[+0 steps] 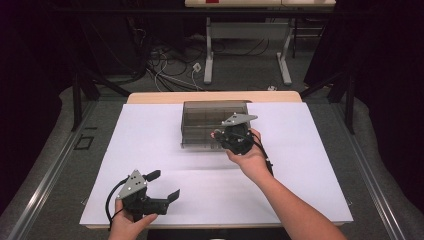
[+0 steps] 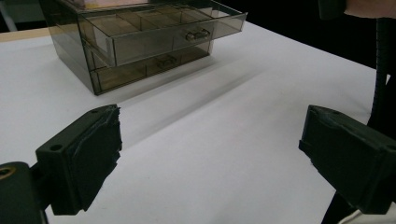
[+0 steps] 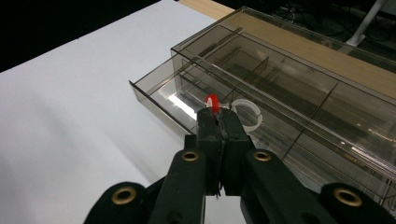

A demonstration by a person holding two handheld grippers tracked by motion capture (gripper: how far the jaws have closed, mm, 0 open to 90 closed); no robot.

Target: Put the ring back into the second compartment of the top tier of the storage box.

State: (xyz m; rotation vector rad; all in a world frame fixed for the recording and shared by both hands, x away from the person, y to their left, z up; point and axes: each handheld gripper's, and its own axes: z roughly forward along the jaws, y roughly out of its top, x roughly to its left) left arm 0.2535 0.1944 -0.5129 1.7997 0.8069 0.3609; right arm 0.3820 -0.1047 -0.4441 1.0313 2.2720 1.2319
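Observation:
A smoky clear drawer box (image 1: 210, 120) stands at the middle back of the white sheet, its upper drawer (image 3: 163, 95) pulled partly out. My right gripper (image 1: 219, 135) hovers at the box's front over that drawer, shut on a small red ring (image 3: 212, 101) that sticks up from the jaw tips (image 3: 217, 114). Just beyond the red ring, a white open ring (image 3: 246, 114) lies in the drawer. My left gripper (image 1: 164, 185) rests low at the near left of the sheet, open wide and holding nothing (image 2: 210, 140). The box (image 2: 140, 42) stands well ahead of it.
A white sheet (image 1: 150, 150) covers the table, with a wooden edge (image 1: 215, 96) behind the box. The right gripper's cable (image 2: 380, 60) hangs at the far right of the left gripper view. Beyond the table are a desk frame and cables on the floor (image 1: 170, 65).

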